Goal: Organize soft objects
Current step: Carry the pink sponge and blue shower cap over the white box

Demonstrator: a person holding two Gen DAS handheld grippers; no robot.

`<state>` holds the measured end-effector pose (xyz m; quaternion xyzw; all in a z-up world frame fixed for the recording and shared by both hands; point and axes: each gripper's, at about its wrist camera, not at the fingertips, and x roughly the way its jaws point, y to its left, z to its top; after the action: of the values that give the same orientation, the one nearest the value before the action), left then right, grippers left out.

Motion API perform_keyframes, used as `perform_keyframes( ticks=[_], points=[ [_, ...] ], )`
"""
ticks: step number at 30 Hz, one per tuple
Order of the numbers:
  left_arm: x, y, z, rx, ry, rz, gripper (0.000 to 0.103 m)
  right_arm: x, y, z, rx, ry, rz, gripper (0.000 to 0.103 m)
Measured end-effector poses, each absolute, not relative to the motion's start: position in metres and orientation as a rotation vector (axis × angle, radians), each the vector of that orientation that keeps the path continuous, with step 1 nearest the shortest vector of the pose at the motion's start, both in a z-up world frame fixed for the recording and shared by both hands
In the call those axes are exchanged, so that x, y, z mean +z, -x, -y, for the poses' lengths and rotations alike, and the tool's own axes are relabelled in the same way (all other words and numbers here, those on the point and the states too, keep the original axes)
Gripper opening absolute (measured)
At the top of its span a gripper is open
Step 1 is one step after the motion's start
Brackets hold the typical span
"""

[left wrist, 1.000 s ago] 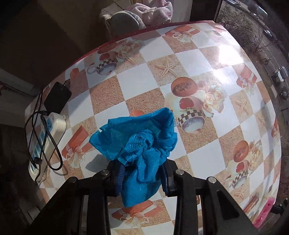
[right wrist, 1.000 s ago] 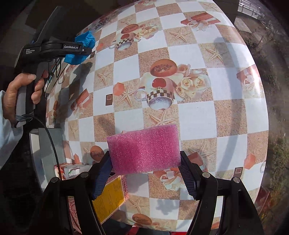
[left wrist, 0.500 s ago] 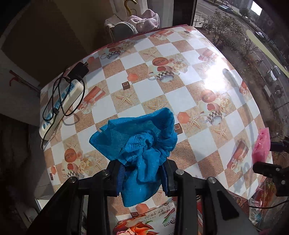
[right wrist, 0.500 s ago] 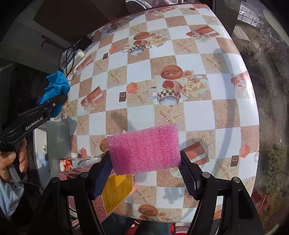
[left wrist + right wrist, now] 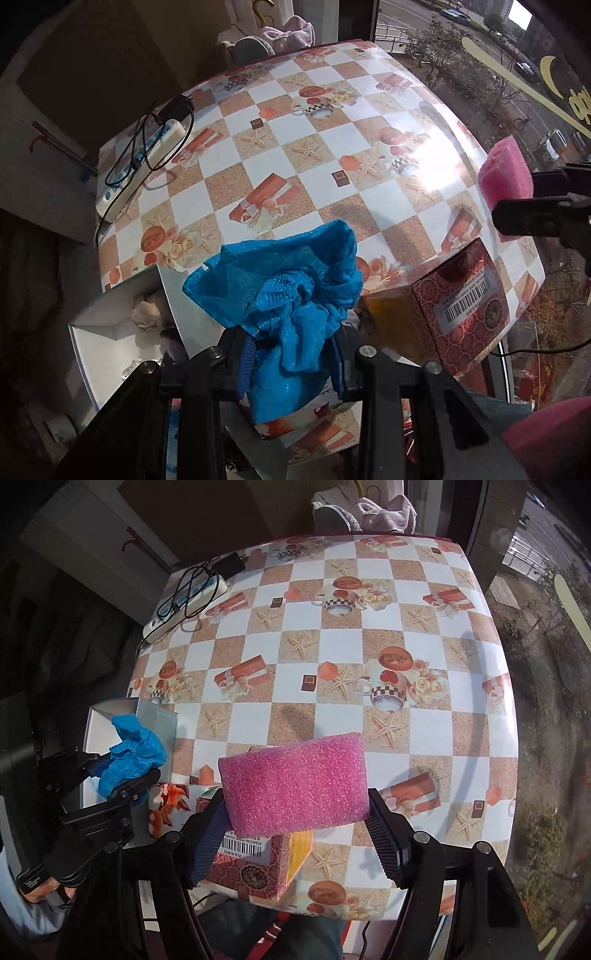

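Left gripper (image 5: 291,363) clamped on blue mesh cloth (image 5: 280,291), above bench (image 5: 332,155) edge; white box (image 5: 107,332) below, patterned carton (image 5: 450,299) right.

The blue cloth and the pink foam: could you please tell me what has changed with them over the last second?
Both hand-held grippers pulled back toward the table's near edge. The left one now holds the blue cloth by the open white box; the right one holds the pink foam above the red carton. Neither grip changed, and the power strip stayed put.
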<state>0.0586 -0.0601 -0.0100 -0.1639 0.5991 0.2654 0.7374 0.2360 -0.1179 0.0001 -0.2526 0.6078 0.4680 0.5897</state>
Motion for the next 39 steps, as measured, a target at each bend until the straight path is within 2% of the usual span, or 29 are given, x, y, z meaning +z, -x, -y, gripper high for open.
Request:
perform_keyframes(
  ticks=[21,39],
  points=[
    [-0.003,0.069,0.049,0.816,0.566,-1.221,0.037,0.003,-0.078,0.075,1.367,0.924,-1.354,0.072],
    [-0.004,0.121,0.042,0.892,0.664,-1.165,0.037,0.008,-0.026,0.053,1.438,1.053,-1.276,0.072]
  ],
)
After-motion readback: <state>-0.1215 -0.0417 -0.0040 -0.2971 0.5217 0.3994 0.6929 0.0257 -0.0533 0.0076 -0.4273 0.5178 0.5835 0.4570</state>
